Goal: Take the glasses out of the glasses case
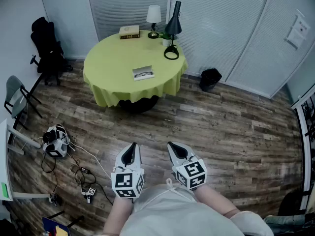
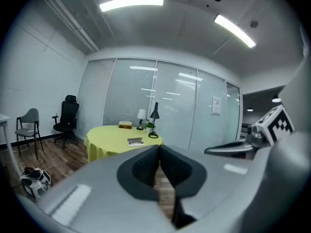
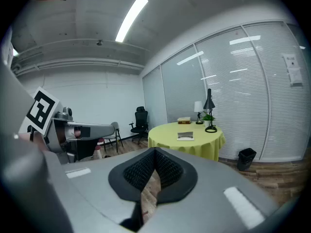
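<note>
The head view looked steeply down toward the distant round worktop (image 1: 110, 68); both gripper views faced that same worktop roughly level, from afar.
</note>
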`<state>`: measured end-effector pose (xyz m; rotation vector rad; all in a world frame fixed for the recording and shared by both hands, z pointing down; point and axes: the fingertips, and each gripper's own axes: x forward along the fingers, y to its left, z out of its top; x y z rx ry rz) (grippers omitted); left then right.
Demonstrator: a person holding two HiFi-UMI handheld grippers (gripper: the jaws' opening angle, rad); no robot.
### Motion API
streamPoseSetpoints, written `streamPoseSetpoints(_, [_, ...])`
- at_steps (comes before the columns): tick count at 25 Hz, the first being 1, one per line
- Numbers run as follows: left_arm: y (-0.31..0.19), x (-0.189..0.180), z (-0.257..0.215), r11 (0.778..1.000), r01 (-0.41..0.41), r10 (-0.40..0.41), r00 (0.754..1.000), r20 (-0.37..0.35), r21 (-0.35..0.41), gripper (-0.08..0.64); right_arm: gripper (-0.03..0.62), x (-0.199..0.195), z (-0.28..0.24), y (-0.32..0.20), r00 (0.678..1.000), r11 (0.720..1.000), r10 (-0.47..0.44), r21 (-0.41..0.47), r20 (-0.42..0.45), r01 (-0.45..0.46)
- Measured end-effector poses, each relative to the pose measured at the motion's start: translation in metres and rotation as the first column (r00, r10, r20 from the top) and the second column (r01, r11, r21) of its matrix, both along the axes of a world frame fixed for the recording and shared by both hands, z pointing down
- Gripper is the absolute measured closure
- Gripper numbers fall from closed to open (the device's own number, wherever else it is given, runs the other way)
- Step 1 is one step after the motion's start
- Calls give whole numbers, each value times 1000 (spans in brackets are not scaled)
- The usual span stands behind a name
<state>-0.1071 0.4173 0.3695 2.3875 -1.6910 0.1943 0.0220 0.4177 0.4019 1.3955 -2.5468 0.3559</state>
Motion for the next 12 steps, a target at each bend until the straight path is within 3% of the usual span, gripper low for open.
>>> streamPoseSetpoints(12, [-3,-11,12,999,-27,26,999,-28,-21,554,592,-16,12,-1,999,999,18,-50,29,-17])
